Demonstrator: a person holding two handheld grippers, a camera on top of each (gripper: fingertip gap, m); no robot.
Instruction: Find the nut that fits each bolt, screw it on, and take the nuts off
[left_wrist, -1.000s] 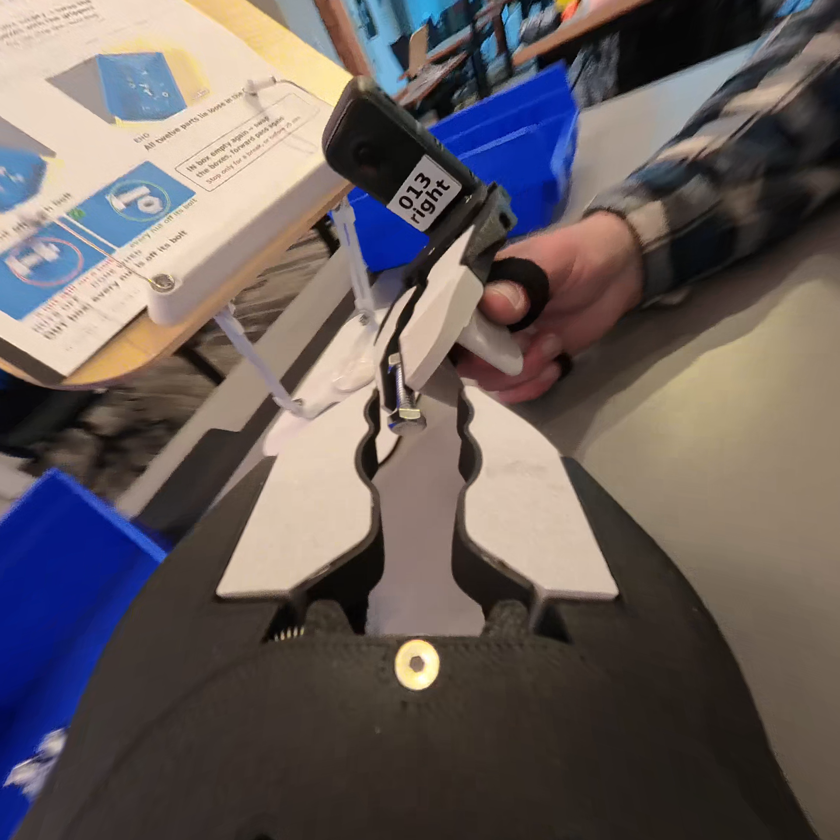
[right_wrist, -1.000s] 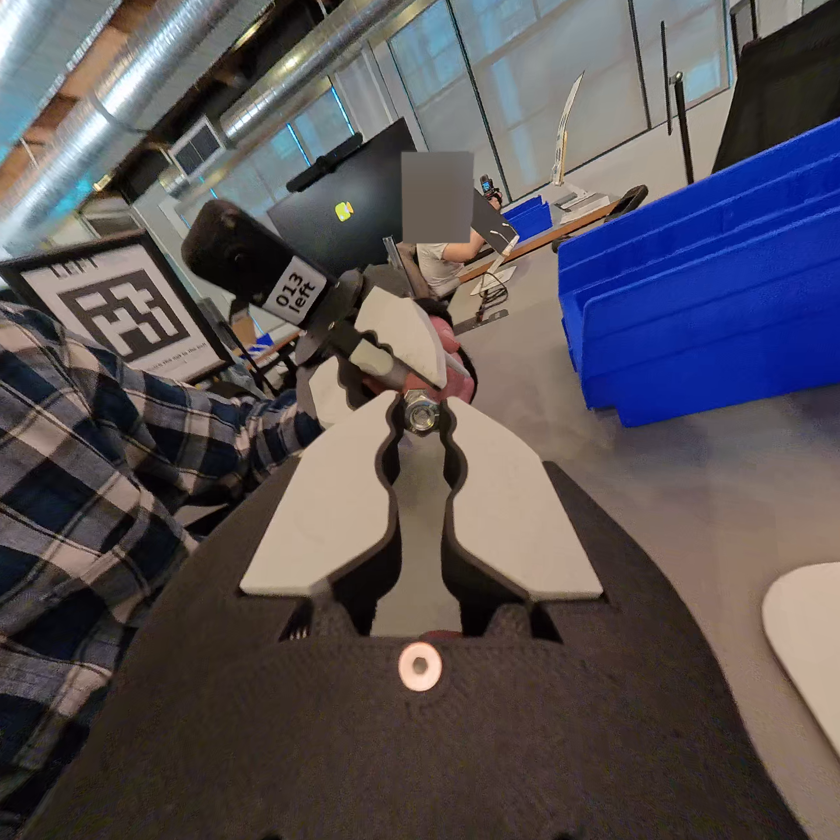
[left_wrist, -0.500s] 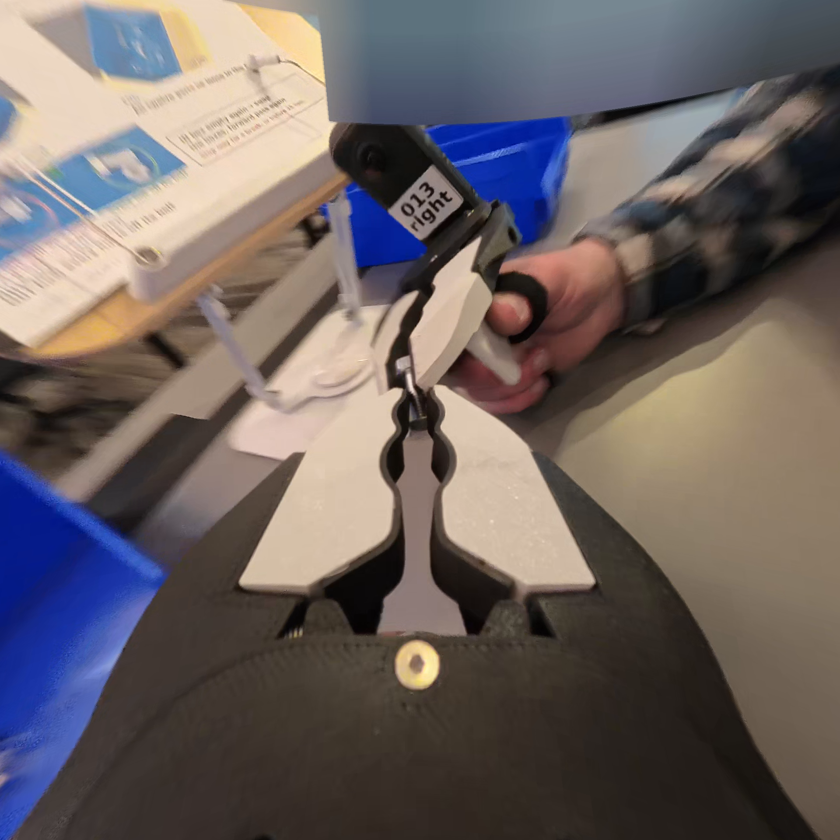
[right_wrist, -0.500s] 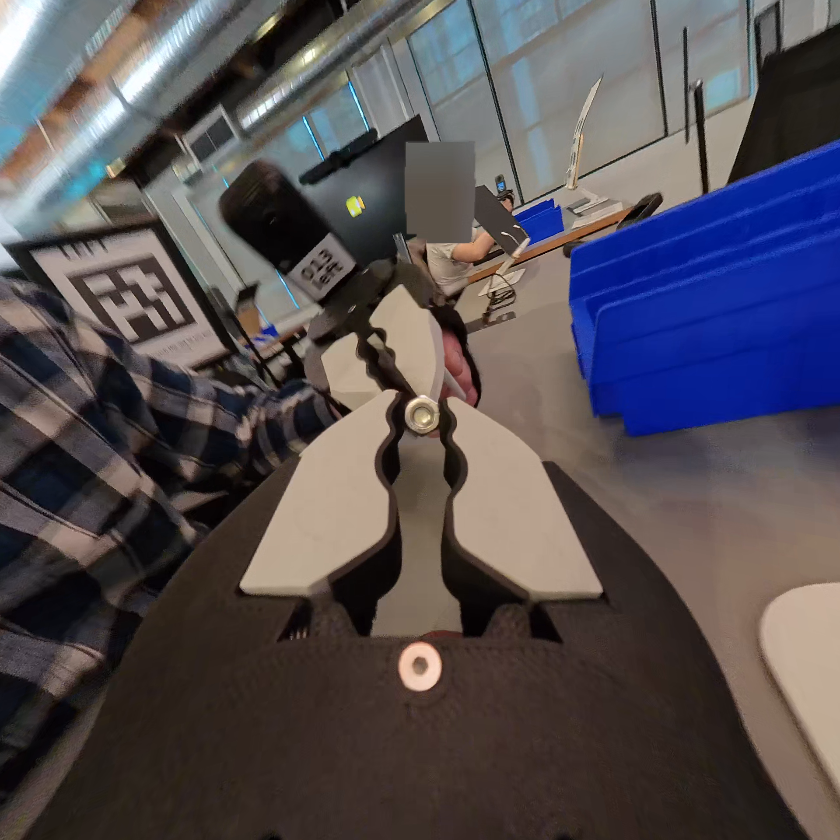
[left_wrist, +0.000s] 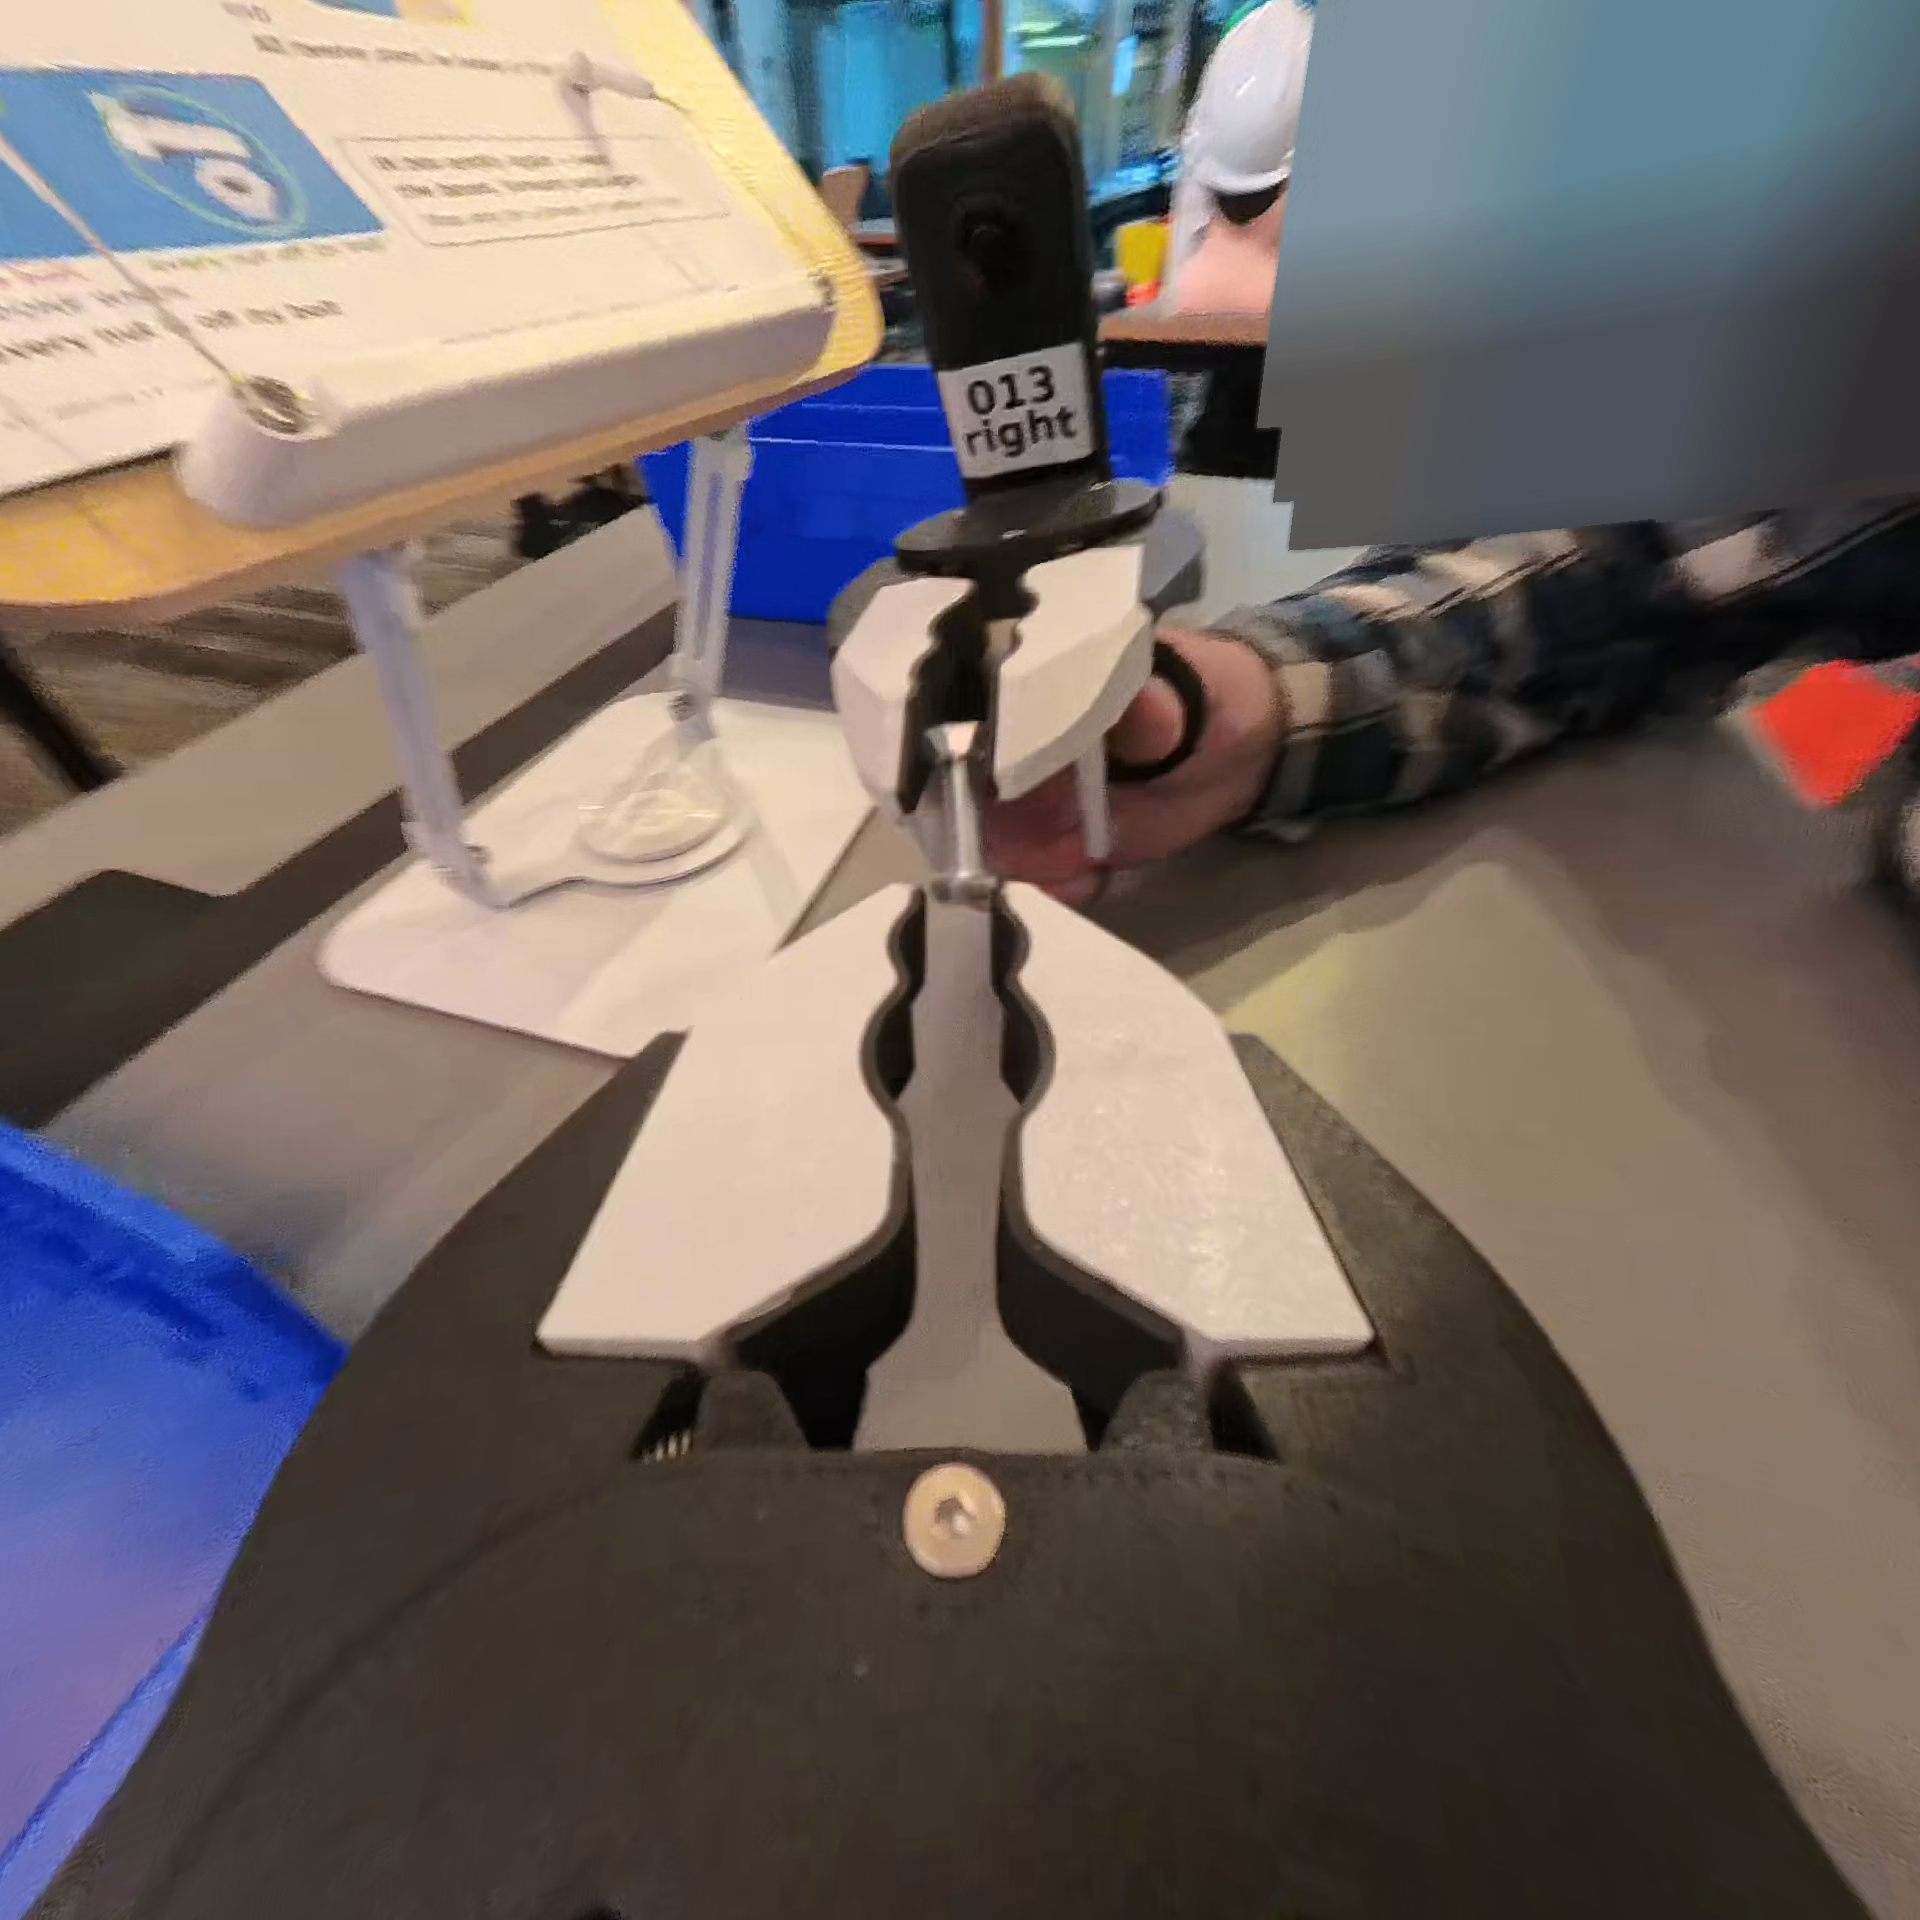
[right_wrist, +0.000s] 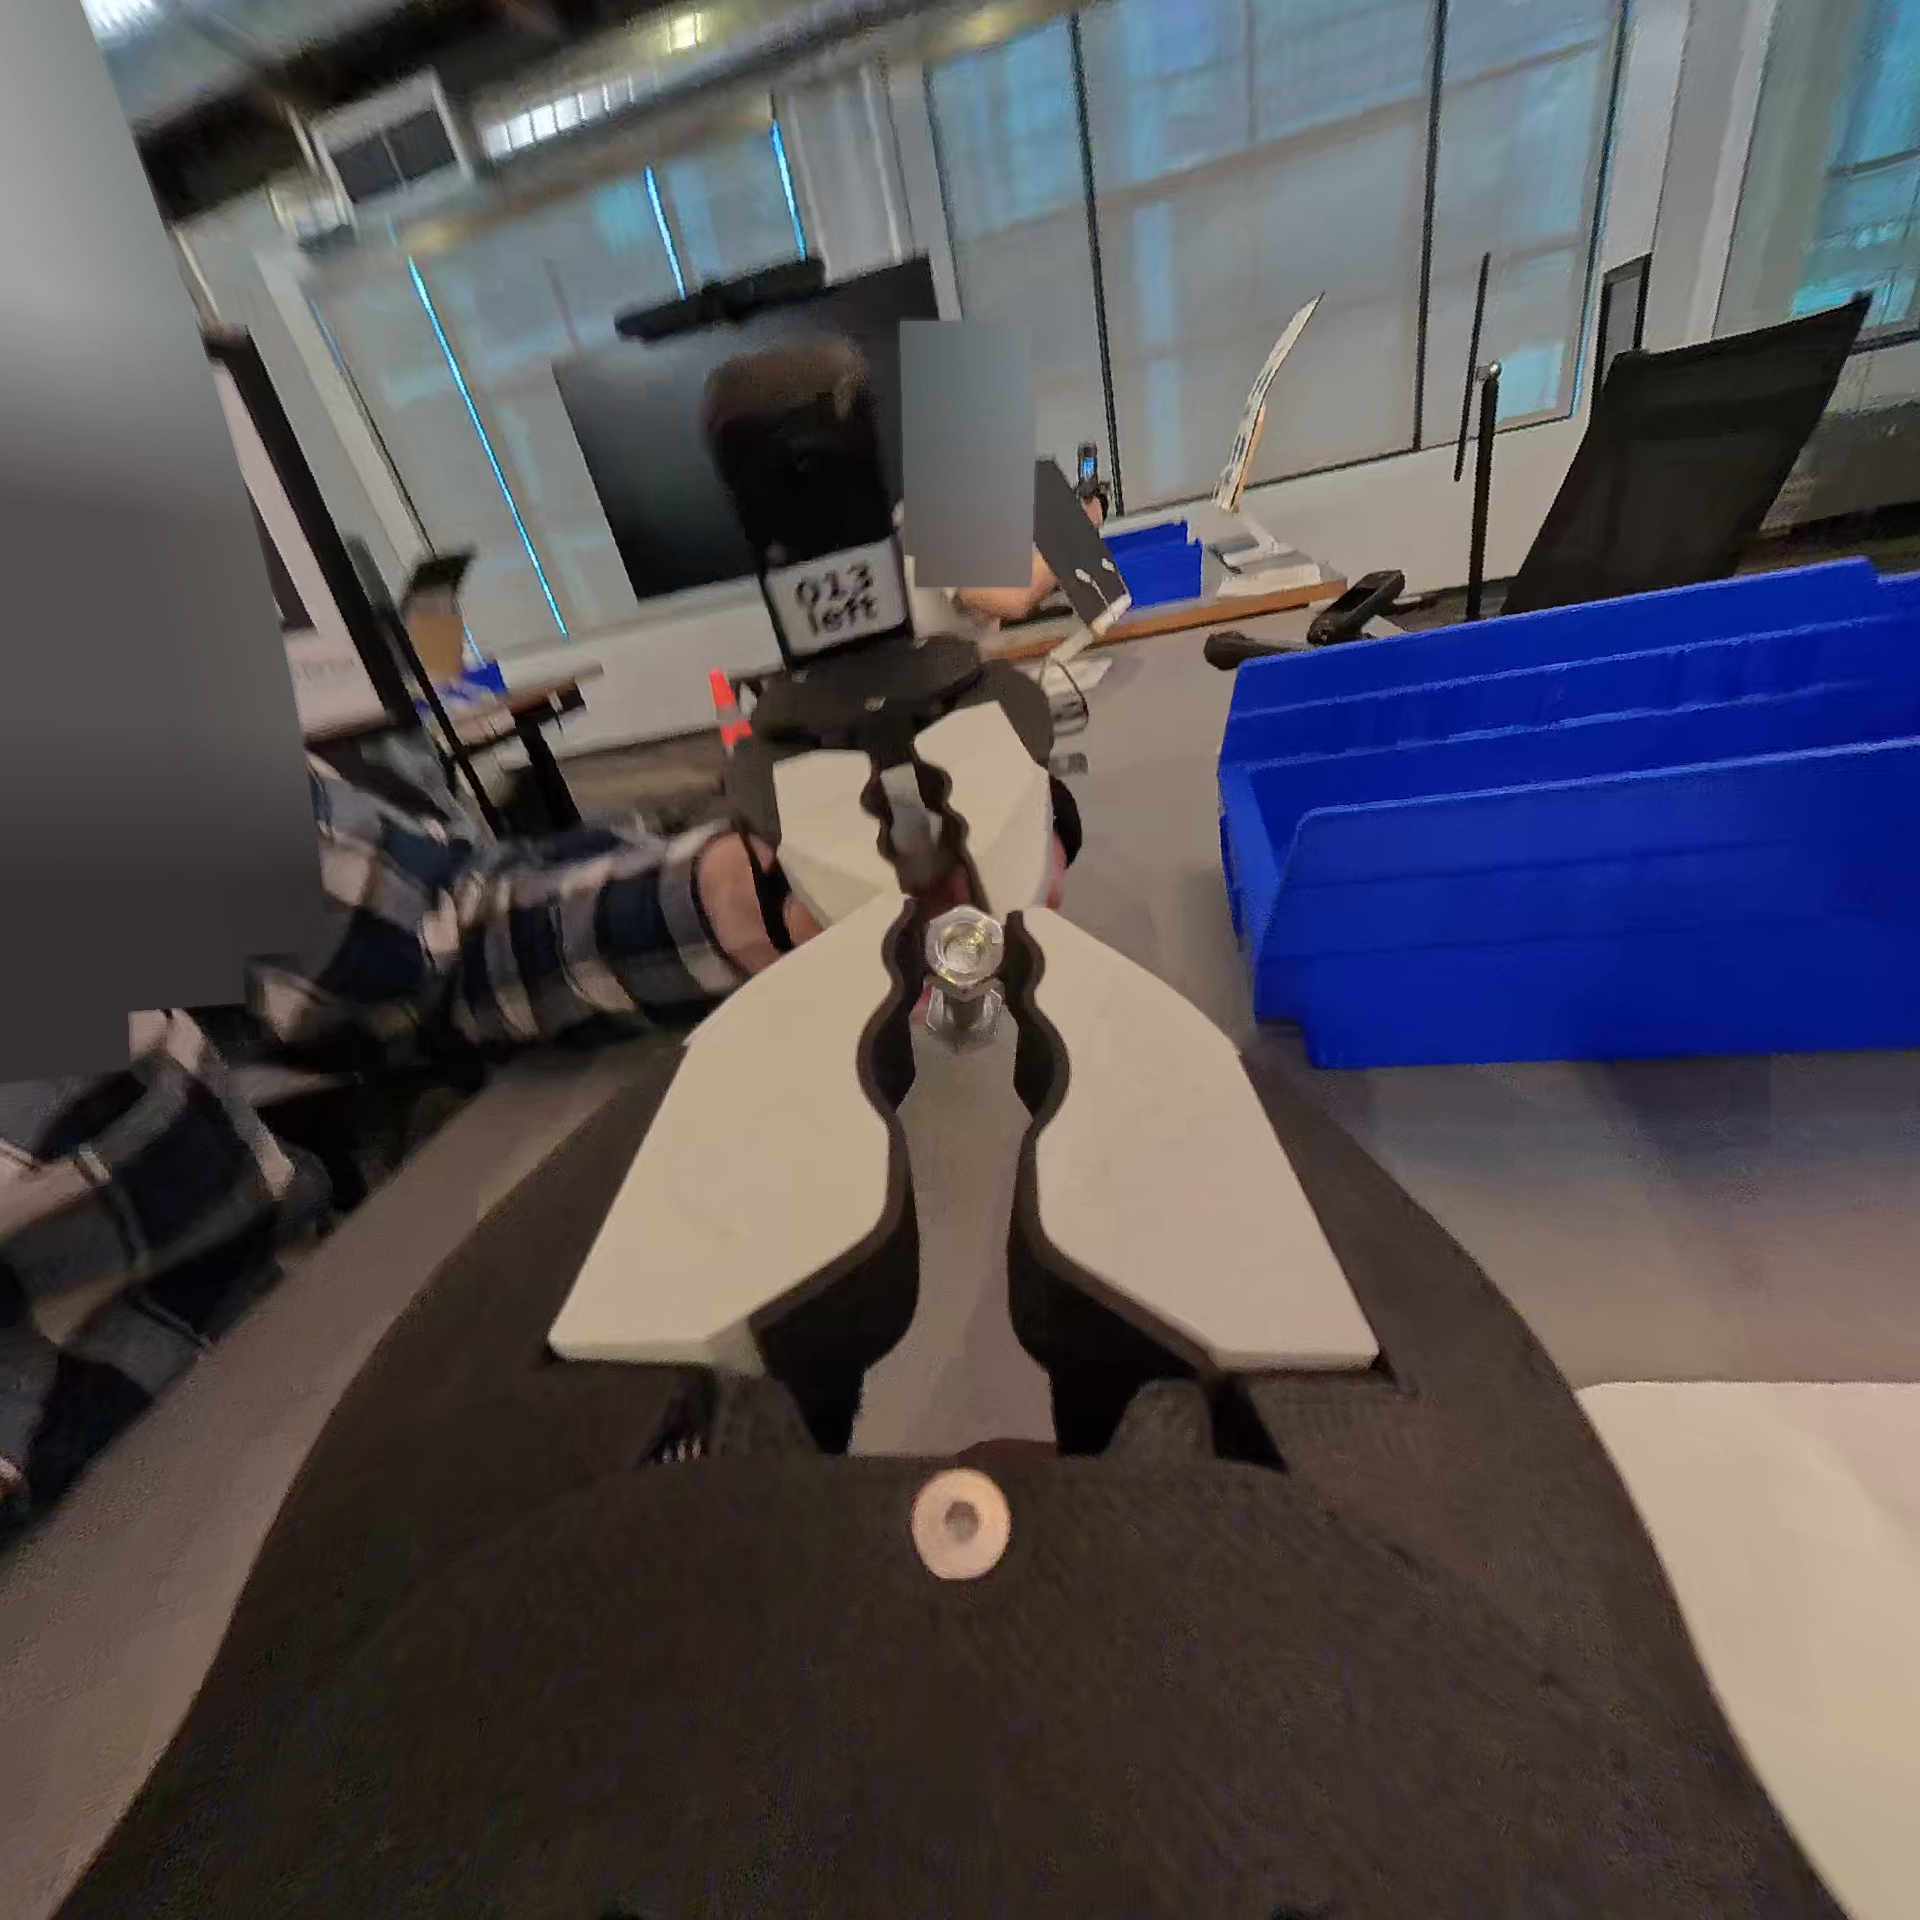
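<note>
Your right gripper (right_wrist: 961, 966) clamps the silver bolt (right_wrist: 962, 951) by its head, while your left gripper's (left_wrist: 961, 902) fingers pinch the nut (left_wrist: 964, 889) at the bolt's lower end, above the grey table (left_wrist: 1558, 1039).

Both cameras ride low behind their own white fingers, close over the grey table (left_wrist: 1558, 1039), and face each other. The left wrist view looks toward the right gripper (left_wrist: 961, 769) and a paper stand (left_wrist: 416, 312); the right wrist view looks back at the left gripper (right_wrist: 920, 862), blue bins (right_wrist: 1558, 831) right. Both share the bolt (right_wrist: 961, 951).
</note>
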